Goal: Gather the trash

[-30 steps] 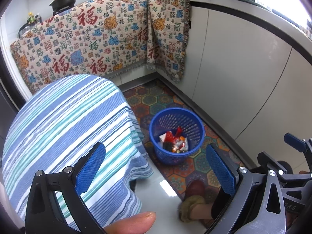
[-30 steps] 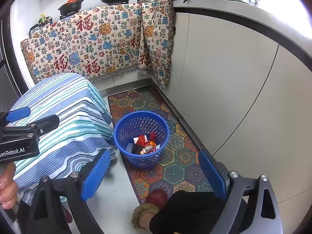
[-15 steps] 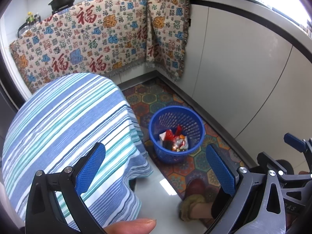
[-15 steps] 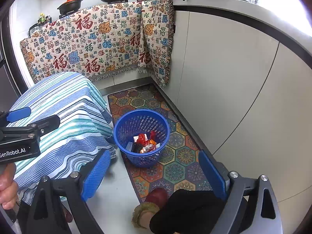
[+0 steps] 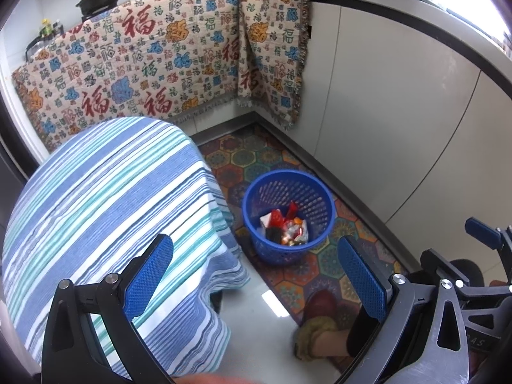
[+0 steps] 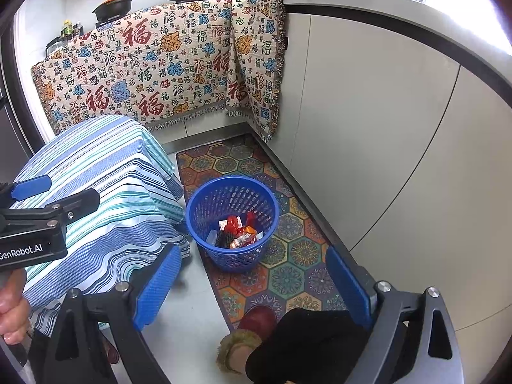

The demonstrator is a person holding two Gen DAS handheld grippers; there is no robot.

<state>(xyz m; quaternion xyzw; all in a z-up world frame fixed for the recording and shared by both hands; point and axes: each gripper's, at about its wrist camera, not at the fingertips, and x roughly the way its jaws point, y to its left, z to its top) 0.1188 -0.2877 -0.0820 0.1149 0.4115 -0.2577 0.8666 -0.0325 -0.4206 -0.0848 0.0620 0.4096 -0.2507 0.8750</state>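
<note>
Nothing moved: wrappers (image 6: 237, 231) in basket (image 6: 204, 204)

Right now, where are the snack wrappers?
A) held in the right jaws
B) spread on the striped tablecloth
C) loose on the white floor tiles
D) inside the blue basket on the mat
D: the wrappers lie in the bottom of the blue basket, which stands on the patterned mat; both grippers are open and hold nothing.

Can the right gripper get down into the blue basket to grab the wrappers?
Probably yes. The right gripper is open and empty, the blue basket has no lid, and nothing lies between them; the wrappers sit in plain sight.
</note>
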